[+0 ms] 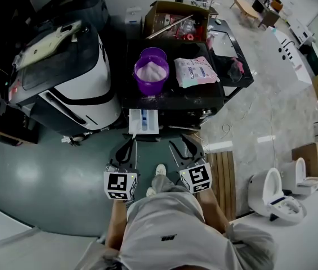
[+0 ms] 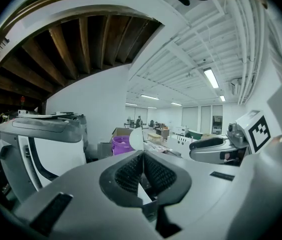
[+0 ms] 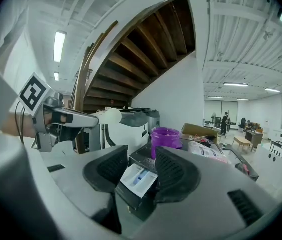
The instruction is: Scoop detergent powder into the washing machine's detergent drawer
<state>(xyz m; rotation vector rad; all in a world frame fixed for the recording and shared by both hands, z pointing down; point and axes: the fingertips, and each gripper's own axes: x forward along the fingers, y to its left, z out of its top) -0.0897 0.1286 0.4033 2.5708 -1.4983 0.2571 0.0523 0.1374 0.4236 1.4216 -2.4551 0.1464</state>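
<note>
The person is standing in front of a black unit [image 1: 204, 97] and is holding both grippers low, near the body and side by side. The left gripper [image 1: 128, 145] is keeping its jaws pressed together on a white scoop [image 2: 136, 139]. The round bowl of the scoop is sticking up past the fingertips, and I cannot tell if any powder is lying in it. The right gripper [image 1: 180, 142] is holding its jaws apart with nothing gripped between them. In the right gripper view the detergent drawer [image 3: 138, 178] is showing through the gap, but it is lying further ahead and is not touching the jaws. The drawer is standing pulled out from the front of the black unit, just ahead of both grippers. A purple tub [image 1: 152, 72] with pale powder is sitting on top of the unit behind the drawer, and a detergent bag [image 1: 195, 72] is lying just beside it, on the right. A white and black machine [image 1: 74, 89] is standing to the left of the unit.
</note>
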